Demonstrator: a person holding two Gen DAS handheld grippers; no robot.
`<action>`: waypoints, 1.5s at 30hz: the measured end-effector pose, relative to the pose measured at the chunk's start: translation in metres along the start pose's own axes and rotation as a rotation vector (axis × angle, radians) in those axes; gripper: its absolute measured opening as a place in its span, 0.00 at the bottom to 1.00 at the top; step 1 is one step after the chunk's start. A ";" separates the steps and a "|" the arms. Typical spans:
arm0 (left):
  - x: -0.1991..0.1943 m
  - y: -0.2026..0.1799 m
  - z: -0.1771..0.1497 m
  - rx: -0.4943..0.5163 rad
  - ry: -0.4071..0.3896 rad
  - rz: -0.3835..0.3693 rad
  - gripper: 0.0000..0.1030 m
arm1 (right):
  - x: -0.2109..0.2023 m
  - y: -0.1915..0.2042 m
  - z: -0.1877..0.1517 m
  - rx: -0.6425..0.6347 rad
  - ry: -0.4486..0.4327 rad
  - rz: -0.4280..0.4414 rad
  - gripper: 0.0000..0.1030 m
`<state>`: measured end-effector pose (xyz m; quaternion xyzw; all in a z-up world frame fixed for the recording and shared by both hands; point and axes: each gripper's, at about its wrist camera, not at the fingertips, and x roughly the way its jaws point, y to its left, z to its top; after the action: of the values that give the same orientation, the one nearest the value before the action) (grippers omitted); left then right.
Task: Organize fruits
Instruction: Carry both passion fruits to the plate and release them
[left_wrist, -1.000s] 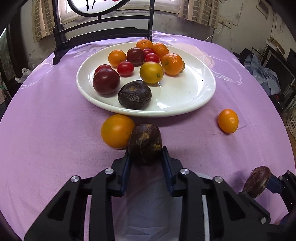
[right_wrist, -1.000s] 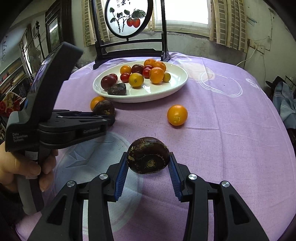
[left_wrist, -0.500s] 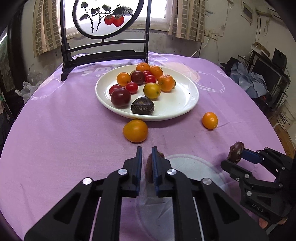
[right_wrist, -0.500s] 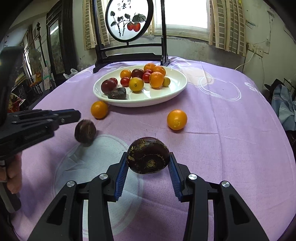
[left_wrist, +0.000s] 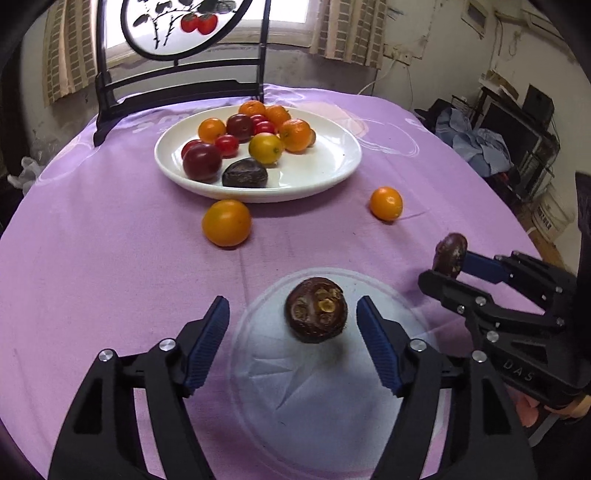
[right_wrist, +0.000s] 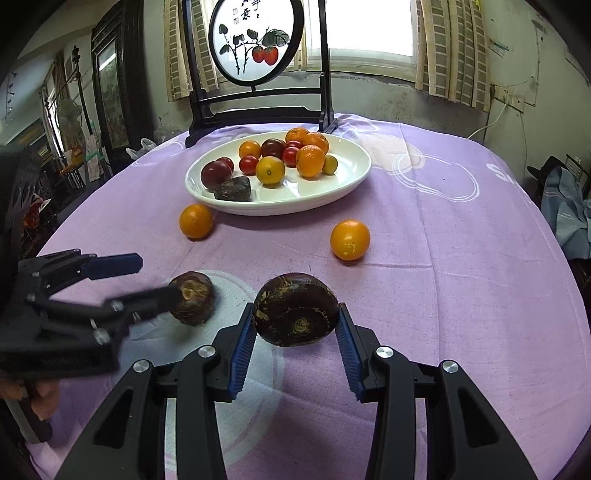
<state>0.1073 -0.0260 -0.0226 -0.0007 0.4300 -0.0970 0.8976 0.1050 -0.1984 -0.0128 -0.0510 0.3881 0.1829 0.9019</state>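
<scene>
In the left wrist view, the left gripper (left_wrist: 291, 321) is wide open, and a dark brown fruit (left_wrist: 316, 310) lies on the worktop (left_wrist: 92, 240) between its blue pads without touching either of them, near the near edge. An orange (left_wrist: 226, 222) lies just beside the near rim of the white plate (left_wrist: 332, 162), and a smaller orange (left_wrist: 386, 203) lies more to the right, apart from the plate. The plate carries oranges, red fruits and one dark fruit. In the right wrist view, the right gripper (right_wrist: 295, 332) is closed on a second brown fruit (right_wrist: 296, 309), with both pads pressing its sides. The first brown fruit (right_wrist: 192, 298) lies to the left of it, with one finger of the left gripper (right_wrist: 140, 280) partly in front of it.
</scene>
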 end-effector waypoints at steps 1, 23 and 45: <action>0.004 -0.006 0.000 0.024 0.008 0.008 0.68 | -0.001 -0.001 0.000 0.003 -0.002 -0.002 0.42; -0.008 0.025 0.079 0.034 -0.083 0.064 0.39 | -0.007 -0.002 0.045 -0.027 -0.088 -0.017 0.42; 0.041 0.066 0.122 -0.168 -0.089 0.079 0.73 | 0.069 0.001 0.090 -0.025 -0.003 0.000 0.54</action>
<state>0.2385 0.0215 0.0172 -0.0635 0.3960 -0.0251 0.9157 0.2094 -0.1567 -0.0001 -0.0618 0.3842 0.1876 0.9019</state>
